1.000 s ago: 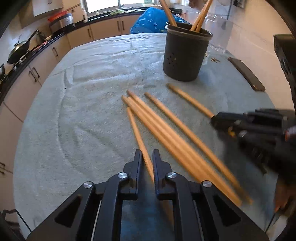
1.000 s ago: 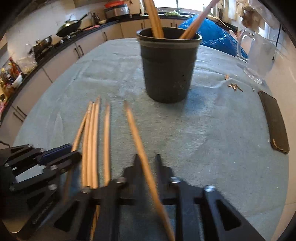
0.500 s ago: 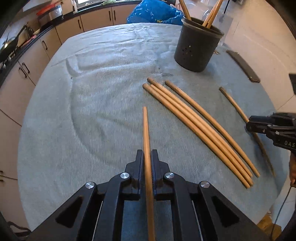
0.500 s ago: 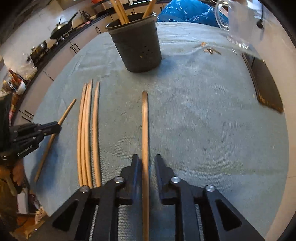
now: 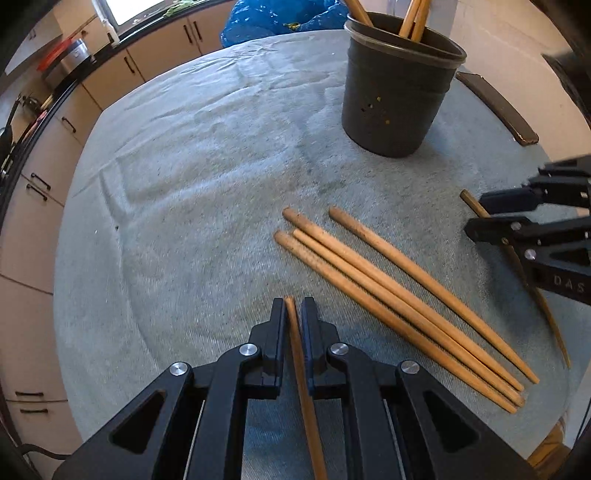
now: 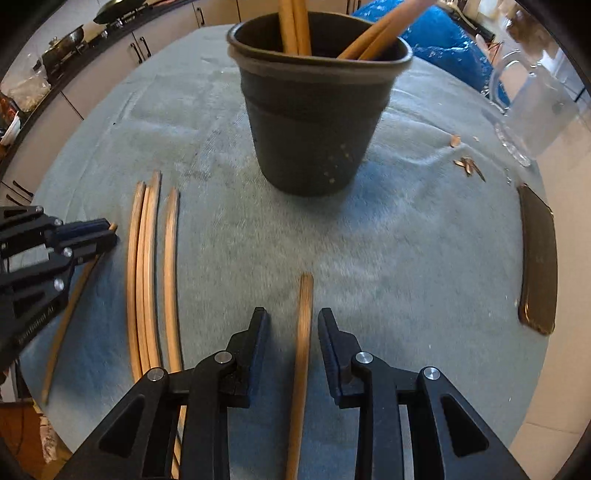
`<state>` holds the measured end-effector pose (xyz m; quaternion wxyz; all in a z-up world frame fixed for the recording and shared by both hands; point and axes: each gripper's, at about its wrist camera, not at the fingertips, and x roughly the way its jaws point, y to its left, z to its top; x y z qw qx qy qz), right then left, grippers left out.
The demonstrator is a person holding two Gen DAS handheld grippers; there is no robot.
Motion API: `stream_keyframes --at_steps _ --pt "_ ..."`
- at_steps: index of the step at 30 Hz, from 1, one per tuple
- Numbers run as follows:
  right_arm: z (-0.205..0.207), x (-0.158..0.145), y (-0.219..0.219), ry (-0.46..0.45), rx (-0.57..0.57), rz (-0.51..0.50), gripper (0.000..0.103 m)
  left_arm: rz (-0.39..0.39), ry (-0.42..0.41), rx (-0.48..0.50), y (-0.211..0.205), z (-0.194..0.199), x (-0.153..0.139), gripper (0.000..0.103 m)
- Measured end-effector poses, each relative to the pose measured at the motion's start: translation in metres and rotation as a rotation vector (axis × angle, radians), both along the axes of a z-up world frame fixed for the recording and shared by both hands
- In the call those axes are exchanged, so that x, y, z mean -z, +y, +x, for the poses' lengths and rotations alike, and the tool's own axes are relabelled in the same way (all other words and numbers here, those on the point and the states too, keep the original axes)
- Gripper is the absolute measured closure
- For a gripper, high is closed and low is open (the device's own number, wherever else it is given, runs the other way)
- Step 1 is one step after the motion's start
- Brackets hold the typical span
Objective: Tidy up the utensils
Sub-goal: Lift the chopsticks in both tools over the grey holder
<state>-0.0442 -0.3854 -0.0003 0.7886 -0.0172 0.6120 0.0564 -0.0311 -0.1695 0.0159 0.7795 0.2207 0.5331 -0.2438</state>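
My left gripper (image 5: 294, 314) is shut on a wooden chopstick (image 5: 301, 369) that runs back between its fingers. My right gripper (image 6: 290, 325) has its jaws apart around another chopstick (image 6: 301, 347), which sits between them without visible contact. Three chopsticks (image 5: 388, 302) lie side by side on the grey cloth, also in the right wrist view (image 6: 147, 266). The dark utensil cup (image 5: 395, 88) stands beyond, holding several chopsticks; it is close ahead in the right wrist view (image 6: 310, 110). The right gripper shows at the right of the left wrist view (image 5: 480, 218), the left gripper at the left of the right wrist view (image 6: 107, 236).
A dark flat phone-like object (image 6: 537, 258) lies at the table's right edge. A glass jug (image 6: 535, 96) stands back right, with small debris (image 6: 467, 164) near it. A blue bag (image 5: 280, 14) lies behind the cup. Kitchen cabinets (image 5: 55, 122) run along the left.
Both grippers moved forward towards the cup. The right gripper's jaws have spread wider around its chopstick. The left gripper's chopstick now sticks out less beyond the fingertips.
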Motion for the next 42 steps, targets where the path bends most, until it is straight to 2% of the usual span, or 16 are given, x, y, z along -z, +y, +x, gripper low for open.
stream_keyframes --at_steps 2,4,5,9,13,19,25,35,42 --pt "0.004 0.000 0.002 -0.002 -0.004 0.001 0.079 -0.013 -0.014 -0.002 -0.001 0.000 0.001 0.098" --pt "0.004 -0.001 0.004 -0.035 0.005 0.009 0.092 -0.015 -0.061 -0.013 -0.001 -0.010 0.000 0.099" --pt "0.002 -0.002 0.006 -0.056 0.005 0.014 0.095 -0.015 -0.079 -0.020 -0.004 -0.015 0.000 0.099" --pt "-0.013 -0.010 -0.004 -0.135 0.048 0.113 0.096 -0.138 -0.129 -0.069 0.012 -0.027 -0.024 0.099" --pt "-0.040 -0.038 -0.013 -0.268 0.085 0.191 0.096 -0.214 -0.248 -0.100 0.029 -0.047 -0.062 0.099" --pt "-0.081 -0.088 -0.027 -0.462 0.124 0.219 0.096 -0.338 -0.324 -0.136 0.044 -0.075 -0.105 0.099" --pt "-0.119 -0.126 -0.033 -0.600 0.156 0.241 0.096 -0.429 -0.384 -0.148 0.052 -0.108 -0.134 0.099" --pt "-0.164 -0.151 -0.027 -0.708 0.159 0.266 0.096 -0.511 -0.463 -0.137 0.058 -0.152 -0.163 0.099" --pt "-0.180 -0.167 -0.027 -0.771 0.152 0.281 0.096 -0.579 -0.522 -0.136 0.061 -0.170 -0.186 0.099"
